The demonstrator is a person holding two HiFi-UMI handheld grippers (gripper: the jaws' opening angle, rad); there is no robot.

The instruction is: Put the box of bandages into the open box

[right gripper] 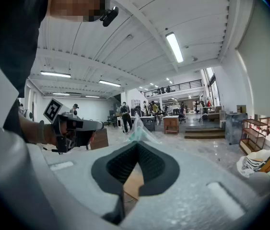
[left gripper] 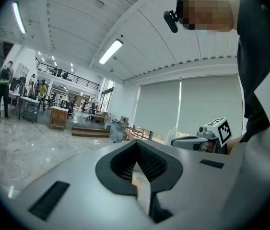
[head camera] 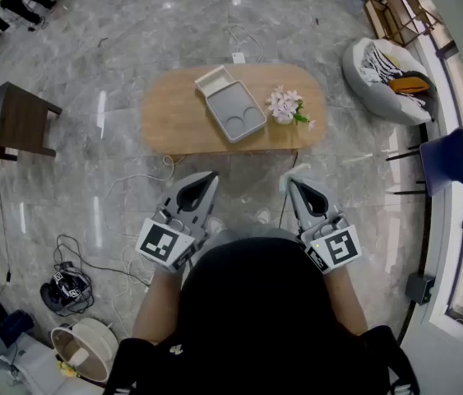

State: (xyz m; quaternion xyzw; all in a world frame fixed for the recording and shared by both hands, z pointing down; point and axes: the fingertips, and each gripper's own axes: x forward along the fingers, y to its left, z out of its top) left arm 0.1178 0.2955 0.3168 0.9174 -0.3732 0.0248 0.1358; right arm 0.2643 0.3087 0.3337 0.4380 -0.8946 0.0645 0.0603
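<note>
An open grey box point(head camera: 235, 112) lies in the middle of the oval wooden table point(head camera: 173, 122). A small white box point(head camera: 215, 80) rests against its far left corner; whether it is the box of bandages I cannot tell. Both grippers hang over the floor in front of the table's near edge, pointing at it. My left gripper point(head camera: 210, 178) point(left gripper: 136, 145) is shut with nothing in it, and so is my right gripper point(head camera: 289, 183) point(right gripper: 138, 145). Each gripper view looks up at the ceiling and shows the other gripper alongside.
A bunch of pale pink flowers point(head camera: 285, 105) stands on the table right of the grey box. A beanbag point(head camera: 383, 76) and a blue chair point(head camera: 455, 159) are at the right. On the left are a dark side table point(head camera: 21, 118), floor cables point(head camera: 79, 253) and a bucket point(head camera: 87, 348).
</note>
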